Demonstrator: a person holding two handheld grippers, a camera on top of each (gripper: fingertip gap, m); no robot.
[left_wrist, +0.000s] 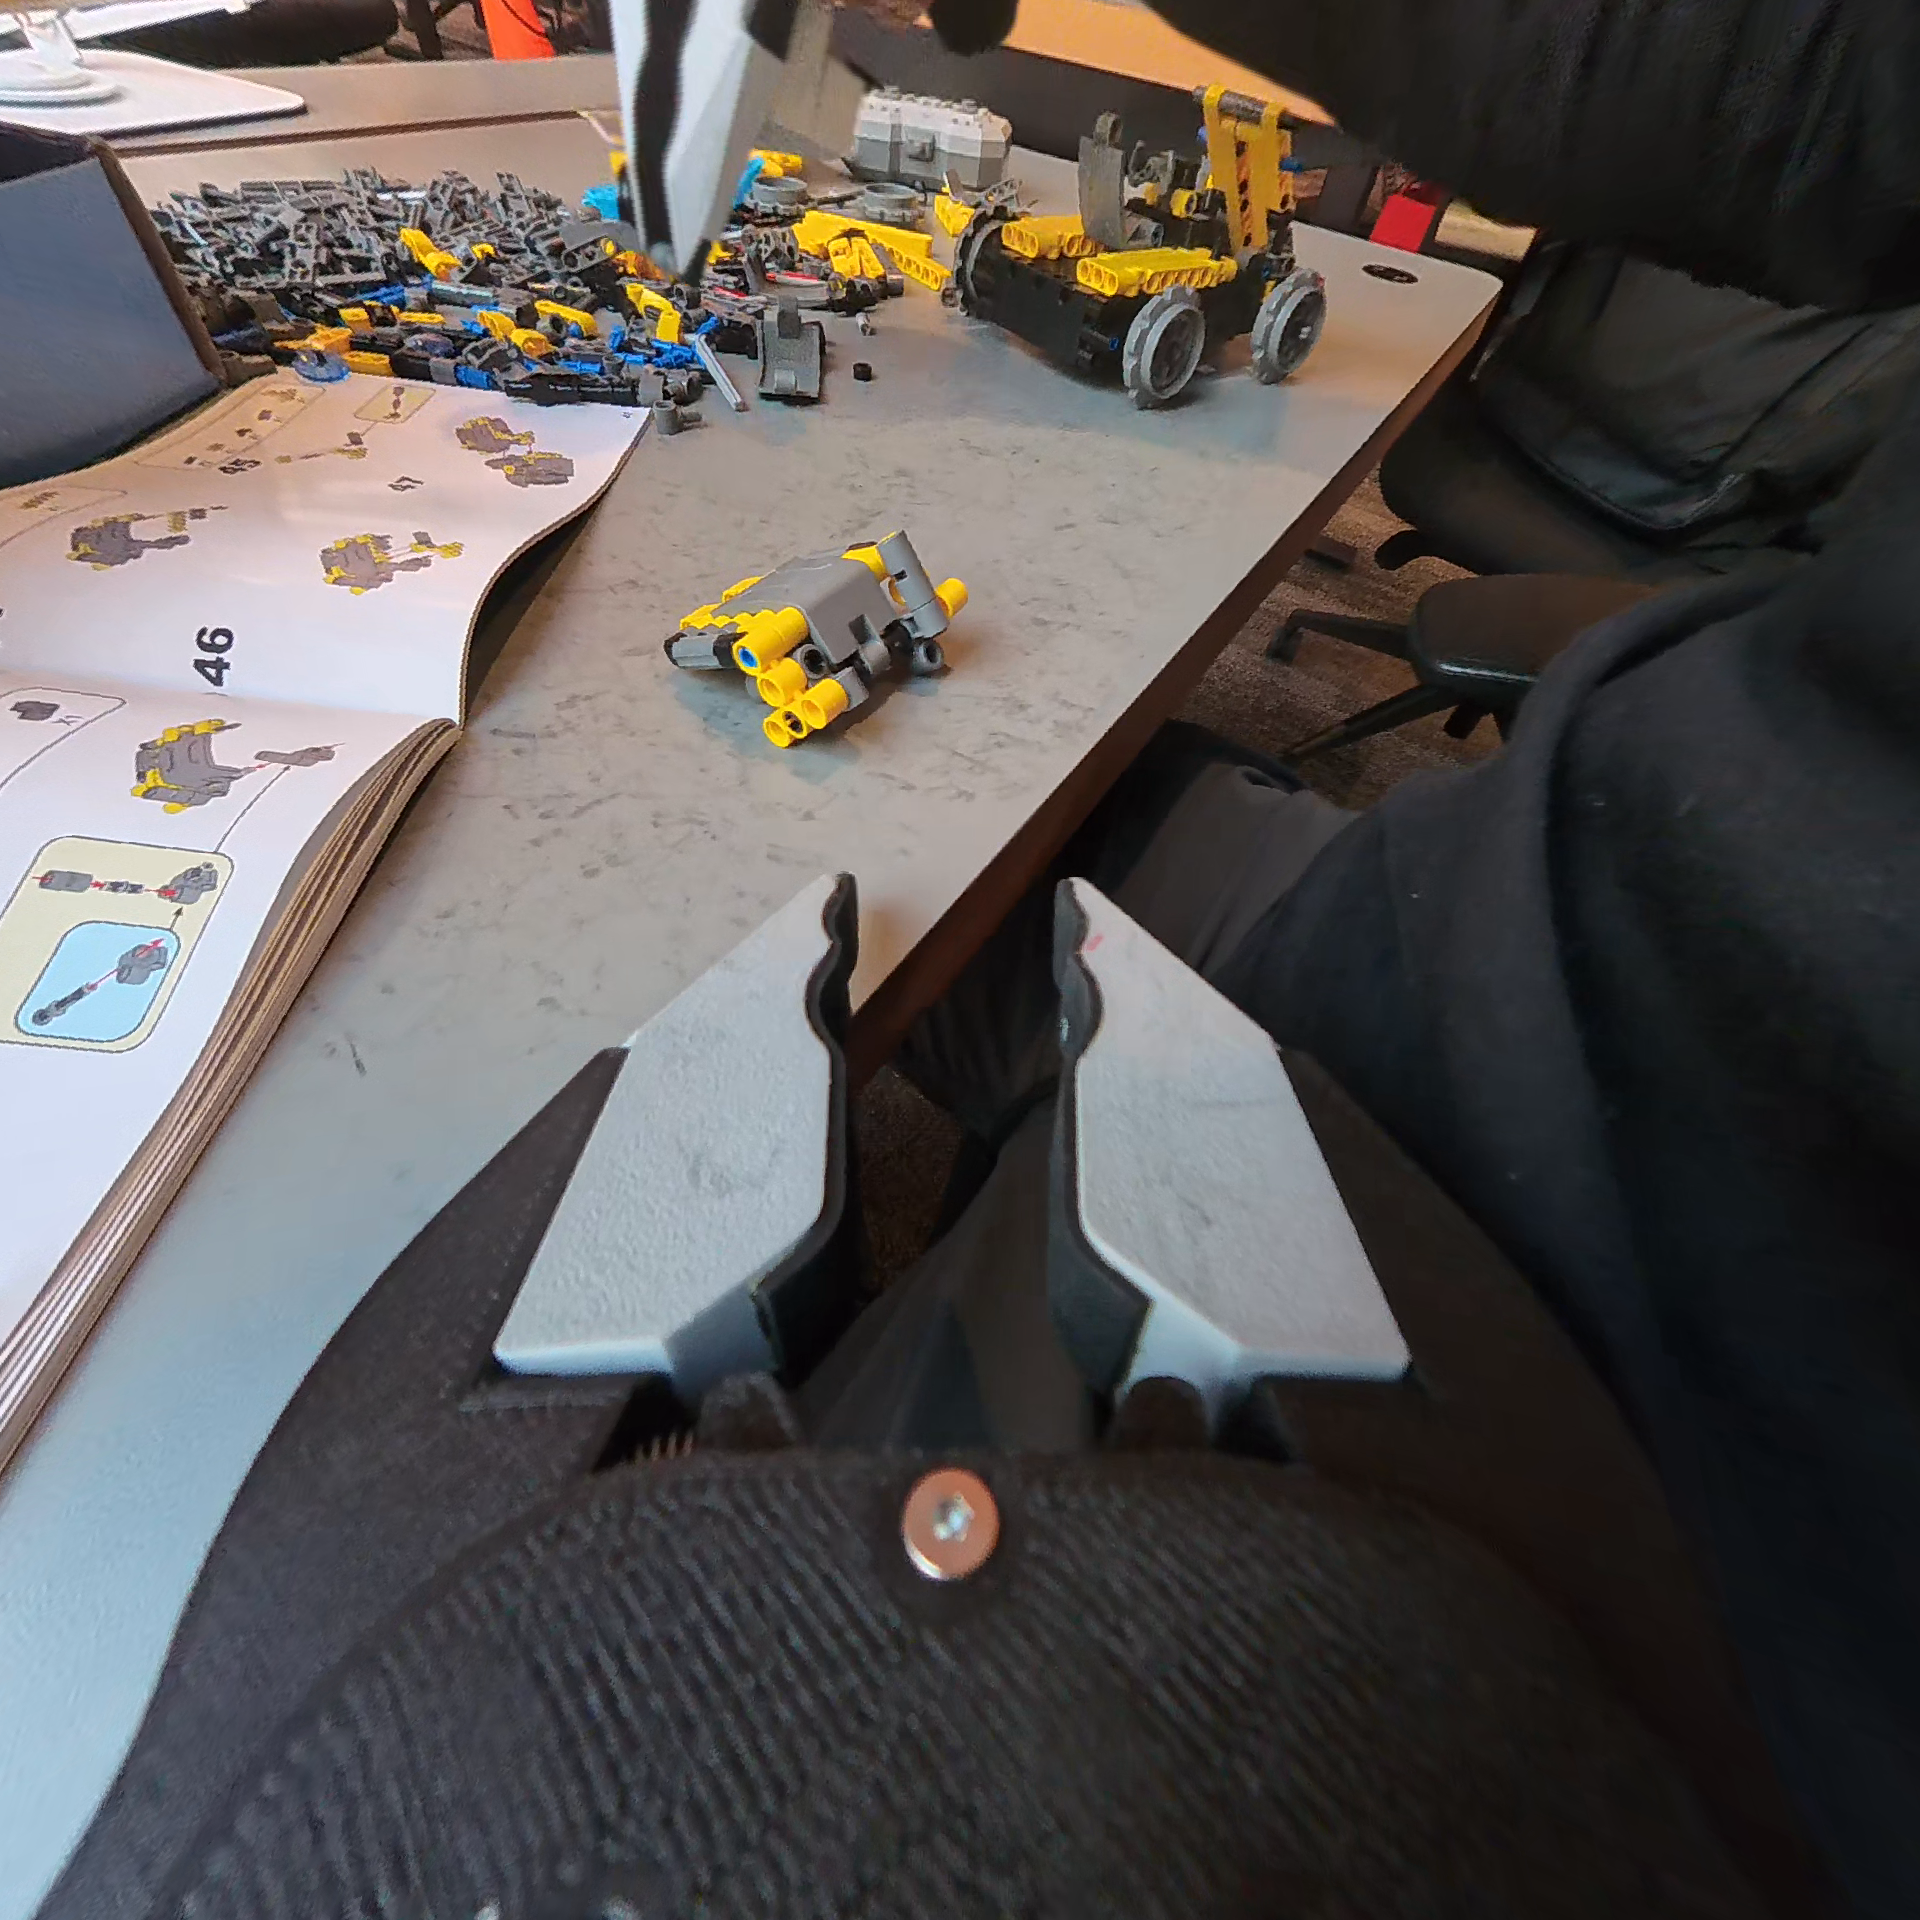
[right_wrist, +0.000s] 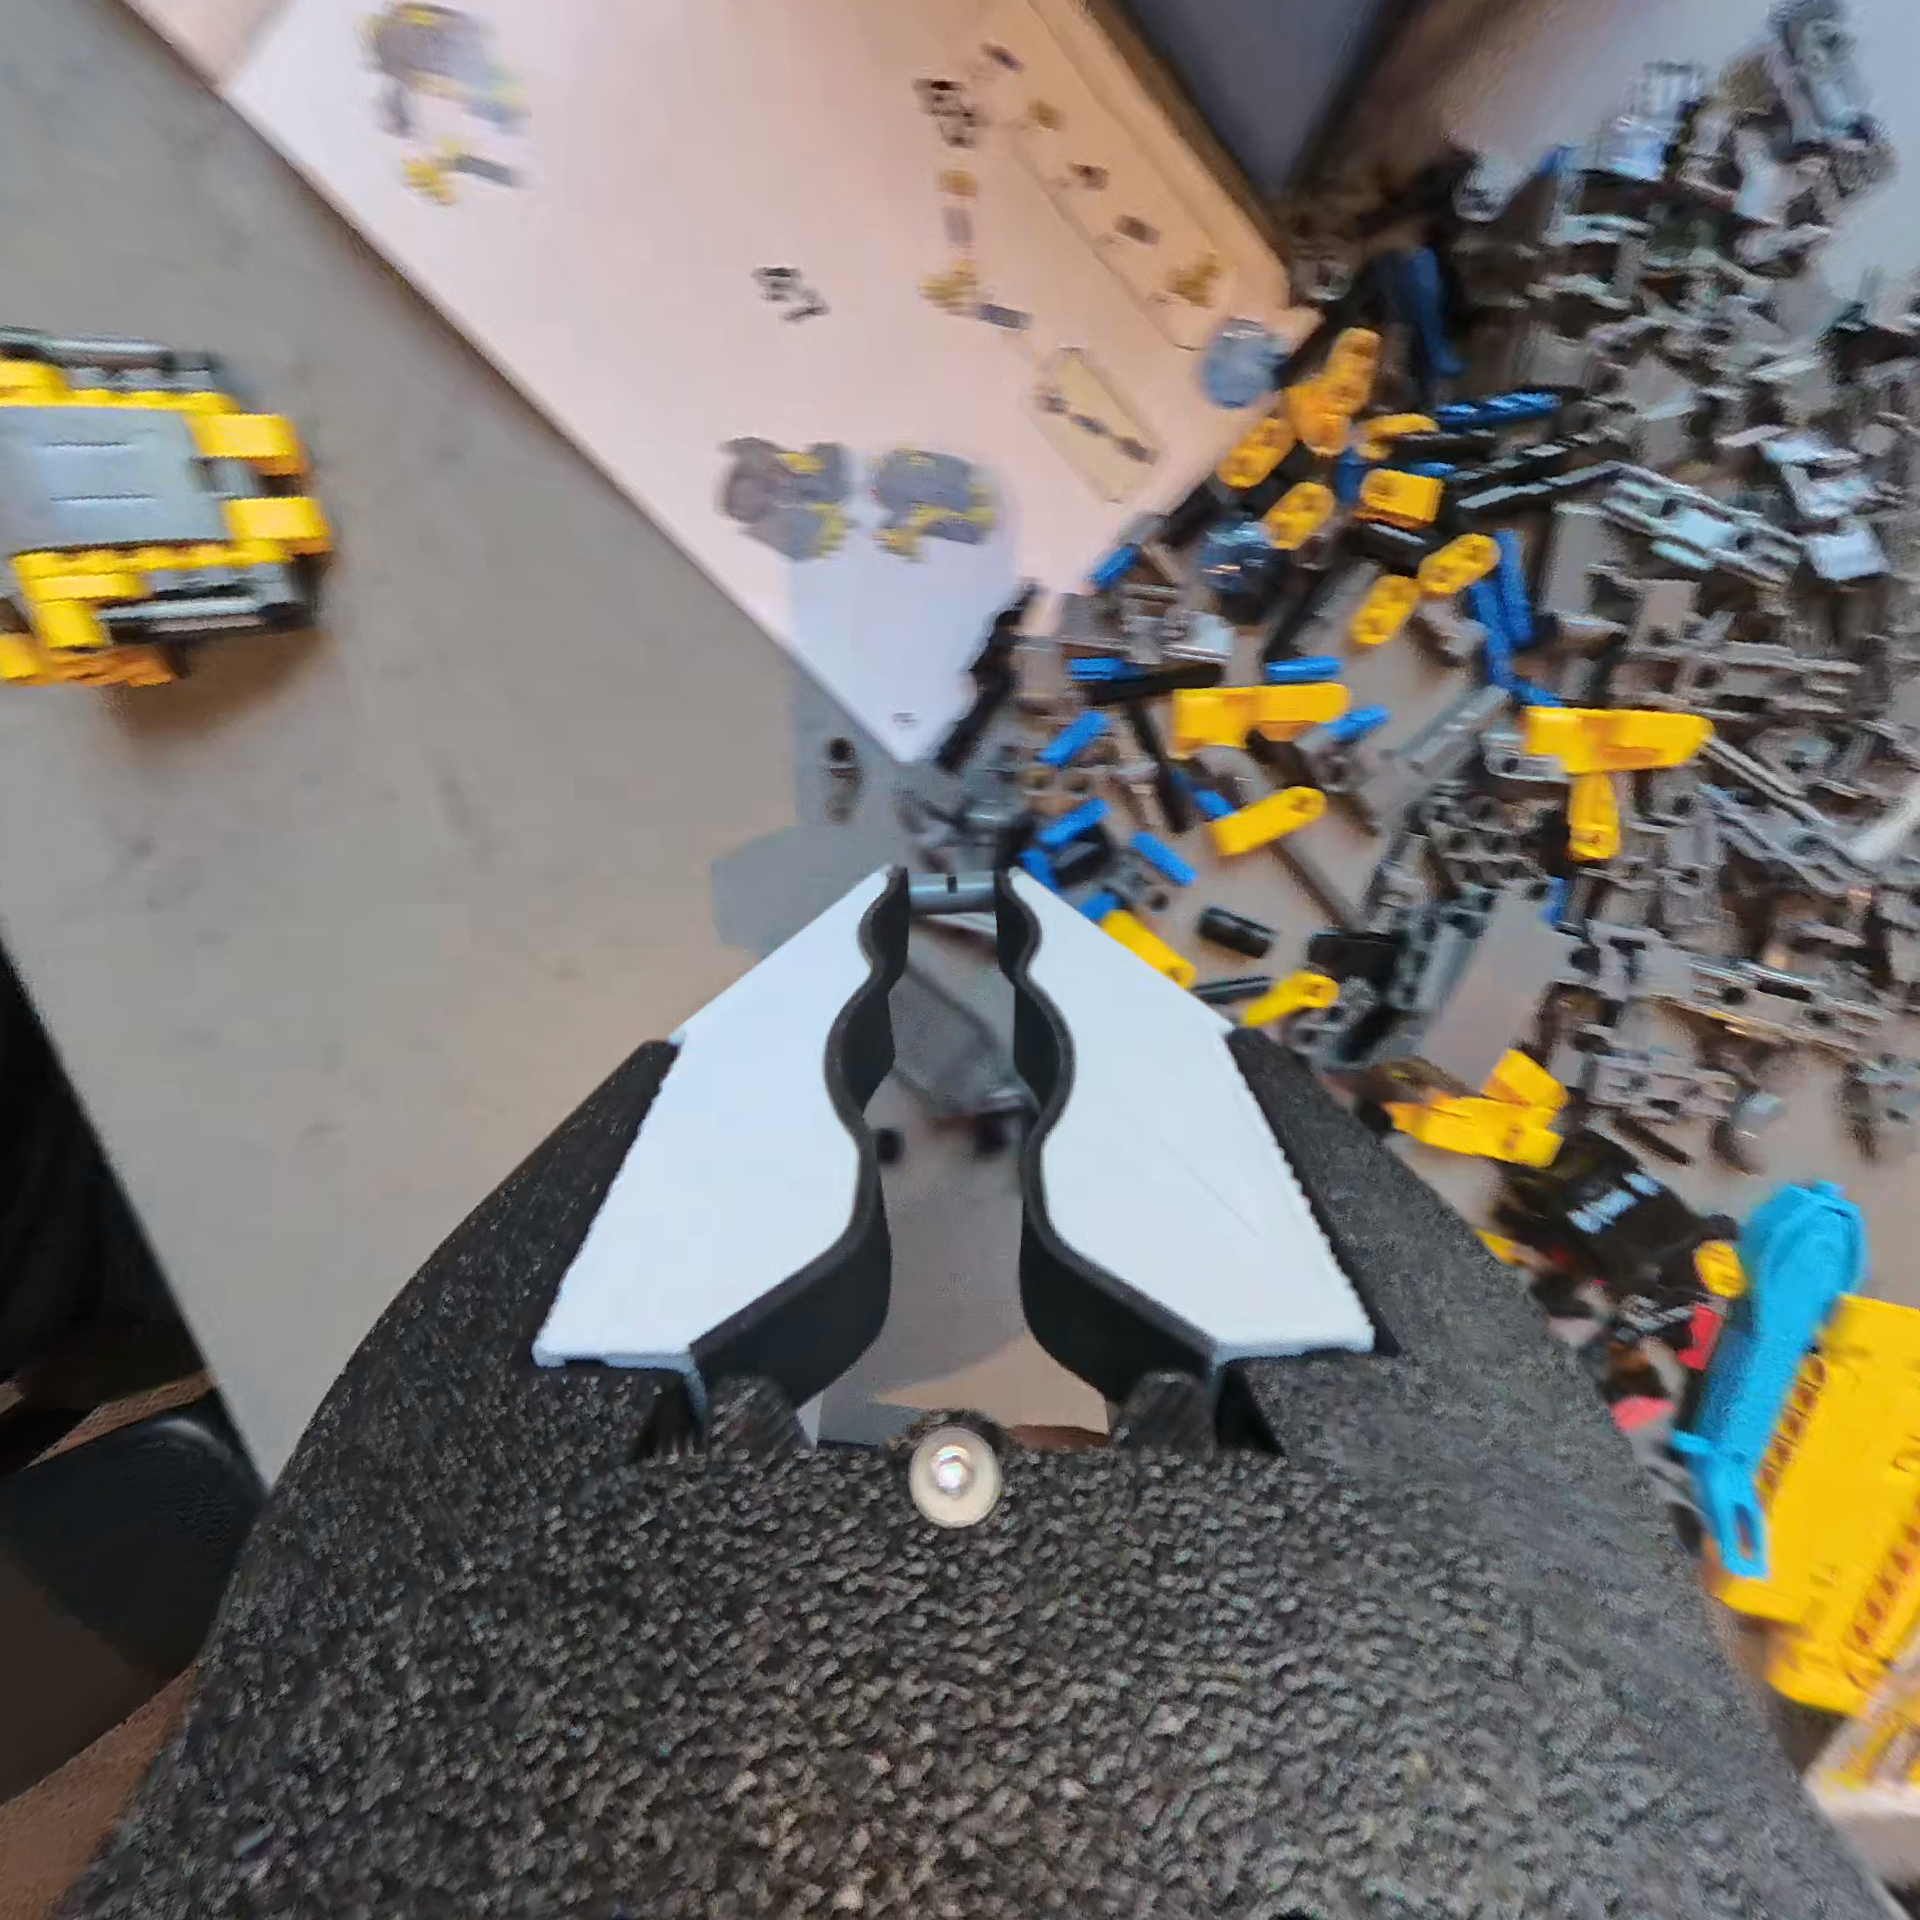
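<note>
The right tongs (right_wrist: 951, 891) hang tip-down over the near left edge of the heap of loose grey, black, yellow and blue plastic building pieces (right_wrist: 1538, 727), and a small grey plastic connector piece (right_wrist: 951, 889) sits right between their 2 tips. Its long axis runs crosswise, from one fingertip to the other, and the narrow gap is just filled by it; the picture is blurred, so a firm pinch is likely but not certain. In the left wrist view the same tongs (left_wrist: 681, 265) come down from above with their tips in the middle of that heap (left_wrist: 436, 291).

The left tongs (left_wrist: 956, 899) are partly open, holding nothing, and hover at the near edge of the grey speckled tabletop (left_wrist: 644, 862), with a dark sleeve to their right. The thing nearest to them is the small yellow and grey brick sub-assembly (left_wrist: 821, 639), lying apart on the bare tabletop, ahead and slightly left of the tips, its long axis slanting from near left to far right. It is well apart from the right tongs and shows at the left edge of the right wrist view (right_wrist: 145, 520).

The open white instruction booklet (left_wrist: 260, 582) lies left of the sub-assembly, touching the heap's near edge. A half-built yellow and black wheeled vehicle model (left_wrist: 1143, 281) stands at the far right.
</note>
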